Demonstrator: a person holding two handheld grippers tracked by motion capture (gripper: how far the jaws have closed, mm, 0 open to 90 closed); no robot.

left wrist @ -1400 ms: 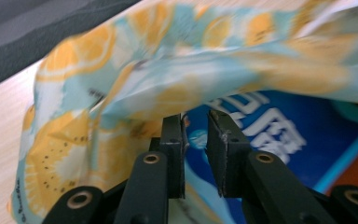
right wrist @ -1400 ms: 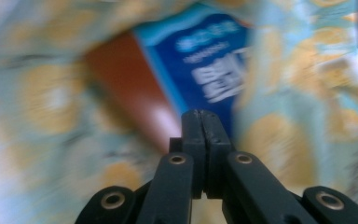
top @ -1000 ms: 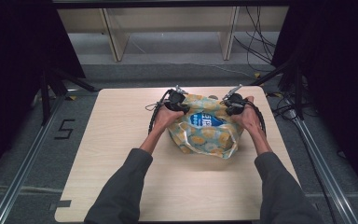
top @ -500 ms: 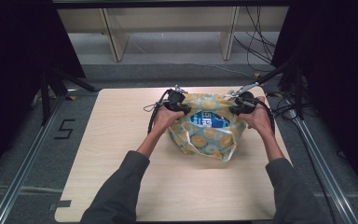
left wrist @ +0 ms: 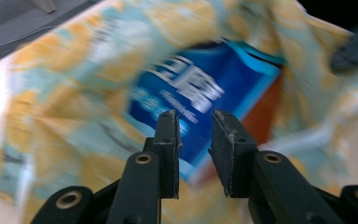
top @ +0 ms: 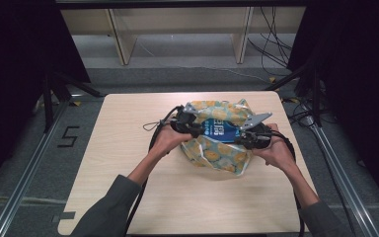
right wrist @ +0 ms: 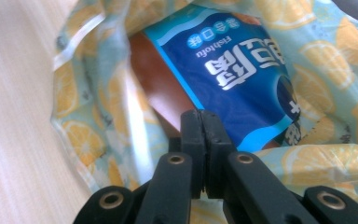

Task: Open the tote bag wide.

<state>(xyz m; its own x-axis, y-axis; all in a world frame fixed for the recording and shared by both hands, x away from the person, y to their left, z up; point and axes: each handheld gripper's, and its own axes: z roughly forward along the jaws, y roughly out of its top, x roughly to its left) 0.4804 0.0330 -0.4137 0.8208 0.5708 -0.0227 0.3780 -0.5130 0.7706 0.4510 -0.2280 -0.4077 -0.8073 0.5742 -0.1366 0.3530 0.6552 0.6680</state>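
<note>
The blue fish-tofu packet (right wrist: 242,70) already lies inside the lemon-print bag (top: 217,148), whose mouth gapes unclosed; beside it the left tool (left wrist: 196,122), just opening, holds nothing, the right tool (right wrist: 200,122) is closed empty.

A pale wooden table (top: 128,163) stands on a grey floor (top: 177,79). Behind it are light wooden shelf legs (top: 121,39), with black cables (top: 271,34) trailing nearby. Dark curtains (top: 15,59) flank both sides; a "5" mark (top: 70,137) lies at the left.

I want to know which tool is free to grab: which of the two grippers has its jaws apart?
The left gripper: its jaws have just been opening, nothing between them, above the blue packet. The right gripper is shut.
</note>
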